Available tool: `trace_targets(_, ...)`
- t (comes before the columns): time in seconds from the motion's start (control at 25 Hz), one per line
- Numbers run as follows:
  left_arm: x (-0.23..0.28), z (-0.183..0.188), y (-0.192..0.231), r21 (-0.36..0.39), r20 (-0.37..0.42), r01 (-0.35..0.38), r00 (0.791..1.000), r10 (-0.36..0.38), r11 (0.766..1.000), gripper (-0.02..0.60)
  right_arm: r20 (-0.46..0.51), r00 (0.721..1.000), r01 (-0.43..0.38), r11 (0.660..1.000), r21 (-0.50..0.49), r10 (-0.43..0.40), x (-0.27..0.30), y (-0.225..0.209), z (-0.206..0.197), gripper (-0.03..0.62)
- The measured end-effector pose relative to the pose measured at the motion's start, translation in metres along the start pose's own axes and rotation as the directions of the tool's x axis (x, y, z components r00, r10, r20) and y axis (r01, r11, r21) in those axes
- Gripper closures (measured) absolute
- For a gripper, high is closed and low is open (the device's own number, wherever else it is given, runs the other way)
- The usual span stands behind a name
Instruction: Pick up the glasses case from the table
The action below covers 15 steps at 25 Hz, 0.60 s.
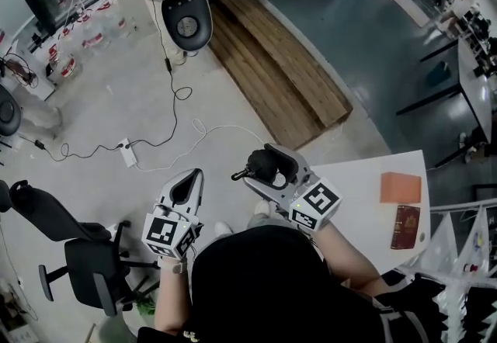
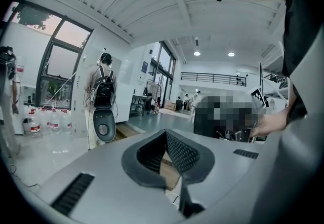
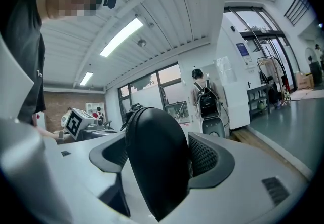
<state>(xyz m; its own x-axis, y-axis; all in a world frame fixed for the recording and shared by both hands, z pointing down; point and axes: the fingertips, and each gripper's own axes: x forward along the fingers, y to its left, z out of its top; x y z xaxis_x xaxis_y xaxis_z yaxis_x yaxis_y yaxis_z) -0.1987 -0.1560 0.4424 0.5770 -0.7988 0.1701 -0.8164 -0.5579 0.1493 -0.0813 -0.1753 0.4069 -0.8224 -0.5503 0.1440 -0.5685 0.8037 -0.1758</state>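
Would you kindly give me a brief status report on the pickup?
Right gripper shut on glasses case, case held clear of table. Left gripper shut, empty. Nothing in the way.

Bright, high-ceilinged workshop hall with a split floor.

A pale grey concrete floor (image 1: 109, 109) meets a strip of brown wooden planks (image 1: 279, 70), with glossy dark blue-grey flooring (image 1: 349, 23) beyond. A black wheeled office chair (image 1: 81, 264) stands on the concrete near a white power strip (image 1: 128, 154) with trailing cables, and a white counter (image 1: 361, 202) fills the lower right. Tall dark-framed windows (image 2: 55, 66) line one white wall. Overhead, a white ribbed ceiling (image 2: 152, 5) carries a long strip light (image 3: 121, 35); a red brick wall (image 3: 66, 101) shows far back.
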Motion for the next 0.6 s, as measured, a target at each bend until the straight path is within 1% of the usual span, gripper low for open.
trace_targets(0.16, 0.007, -0.002, 0.002, -0.010, -0.009, 0.009, 1.000, -0.009, 1.000, 0.563, -0.007, 1.000, 0.027, 1.000, 0.007, -0.027, 0.000, -0.008, -0.005, 0.220)
trace_targets(0.32, 0.014, -0.004, 0.000, -0.018, -0.023, 0.021, 1.000, -0.022, 1.000, 0.563, -0.019, 0.999, 0.041, 0.999, -0.008, -0.041, -0.004, -0.012, -0.010, 0.221)
trace_targets(0.52, 0.023, -0.005, -0.004, 0.013, -0.032, 0.052, 0.998, -0.052, 0.999, 0.563, -0.028, 0.997, 0.075, 0.997, -0.014, -0.076, -0.009, -0.022, -0.013, 0.220)
trace_targets(0.6, 0.026, -0.007, -0.005, 0.013, -0.036, 0.059, 0.998, -0.058, 0.998, 0.563, -0.031, 0.995, 0.090, 0.996, -0.017, -0.091, -0.012, -0.026, -0.015, 0.221)
